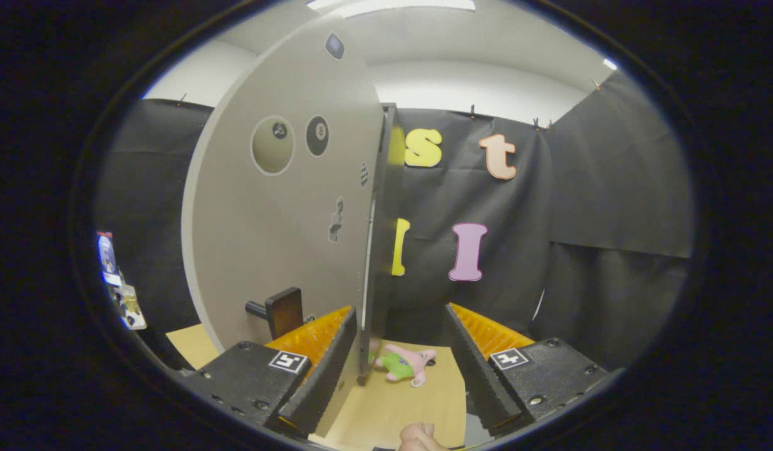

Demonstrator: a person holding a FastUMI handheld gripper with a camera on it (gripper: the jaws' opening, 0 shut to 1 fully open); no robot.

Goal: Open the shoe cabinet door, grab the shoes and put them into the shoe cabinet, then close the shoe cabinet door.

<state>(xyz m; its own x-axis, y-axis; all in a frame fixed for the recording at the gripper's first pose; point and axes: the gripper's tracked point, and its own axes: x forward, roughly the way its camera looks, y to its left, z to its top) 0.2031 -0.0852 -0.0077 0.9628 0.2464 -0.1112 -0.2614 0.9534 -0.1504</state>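
At the lower middle of the frame, the hand-held gripper has its two fingers spread wide apart, pinching nothing. The tall grey shoe cabinet door stands open and edge-on, filling the left and centre of the frame; its free edge comes down just inside the left finger, in the gap between the two fingers, though contact cannot be told. A dark block-shaped handle on a short stem sticks out from the door's face just above and behind the left finger. Round stickers sit on the upper part of the door. Between the fingers and a little ahead, a small pink and green plush toy lies on the light wooden floor board. At the bottom centre, part of a person's hand shows.
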